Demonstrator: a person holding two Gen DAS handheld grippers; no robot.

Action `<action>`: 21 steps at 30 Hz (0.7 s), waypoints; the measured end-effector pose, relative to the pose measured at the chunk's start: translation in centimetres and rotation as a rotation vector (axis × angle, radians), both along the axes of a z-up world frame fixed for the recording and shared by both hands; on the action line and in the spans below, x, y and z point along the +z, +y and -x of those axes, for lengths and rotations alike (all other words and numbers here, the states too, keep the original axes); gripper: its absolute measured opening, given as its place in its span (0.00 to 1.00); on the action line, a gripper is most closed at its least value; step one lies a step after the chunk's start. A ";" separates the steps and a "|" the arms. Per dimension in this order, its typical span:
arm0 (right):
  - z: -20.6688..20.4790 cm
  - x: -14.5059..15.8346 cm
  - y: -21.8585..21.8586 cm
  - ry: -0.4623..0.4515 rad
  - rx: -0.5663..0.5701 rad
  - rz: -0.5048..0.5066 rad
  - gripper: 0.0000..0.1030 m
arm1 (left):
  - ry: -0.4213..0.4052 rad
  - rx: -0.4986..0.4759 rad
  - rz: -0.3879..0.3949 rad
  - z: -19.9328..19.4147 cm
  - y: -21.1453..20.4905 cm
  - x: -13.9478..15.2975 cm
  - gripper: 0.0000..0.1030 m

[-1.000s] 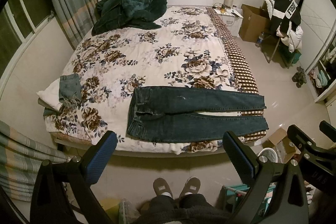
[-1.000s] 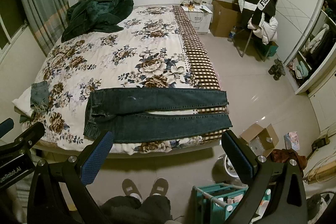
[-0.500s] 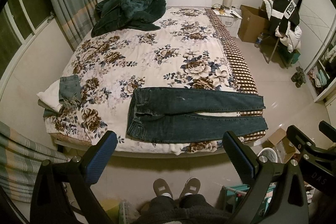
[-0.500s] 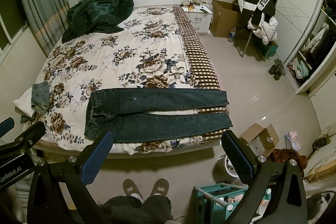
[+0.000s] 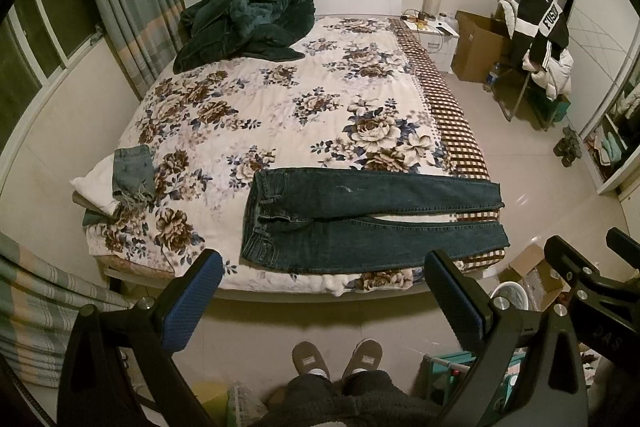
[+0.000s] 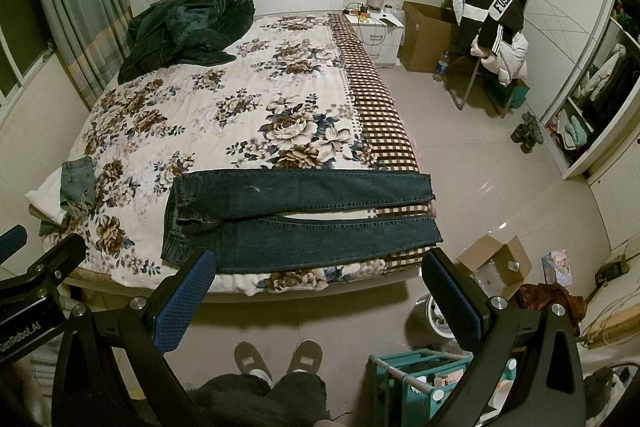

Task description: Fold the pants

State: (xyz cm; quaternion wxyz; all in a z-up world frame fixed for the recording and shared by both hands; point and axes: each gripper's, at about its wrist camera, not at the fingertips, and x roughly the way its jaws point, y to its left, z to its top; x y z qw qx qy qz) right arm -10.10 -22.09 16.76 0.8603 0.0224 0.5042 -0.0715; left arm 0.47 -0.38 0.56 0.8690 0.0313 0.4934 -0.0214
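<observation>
Dark blue jeans [image 5: 360,219] lie flat across the foot of the bed, waist to the left, legs stretched right; they also show in the right wrist view [image 6: 296,215]. My left gripper [image 5: 324,275] is open and empty, held high above the floor in front of the bed's near edge. My right gripper [image 6: 320,271] is open and empty too, also short of the bed. The right gripper's body shows at the right of the left wrist view [image 5: 580,275].
The bed has a floral quilt [image 5: 280,107] with a dark green blanket [image 5: 244,23] by the headboard and a folded pile with denim shorts [image 5: 132,171] at the left corner. A cardboard box [image 6: 496,263], teal rack [image 6: 420,379] and clothes-laden chair [image 6: 492,27] stand on the floor at right.
Both views have shifted very slightly; the jeans and grippers' openings are unchanged.
</observation>
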 end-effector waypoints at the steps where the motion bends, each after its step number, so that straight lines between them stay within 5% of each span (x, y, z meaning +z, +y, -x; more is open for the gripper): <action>1: 0.0 0.0 0.0 0.000 0.001 0.000 1.00 | 0.000 -0.001 -0.001 0.0 0.0 0.0 1.00; 21: -0.3 -0.1 -0.3 -0.001 0.000 -0.001 1.00 | -0.005 -0.001 0.000 0.1 0.0 -0.1 1.00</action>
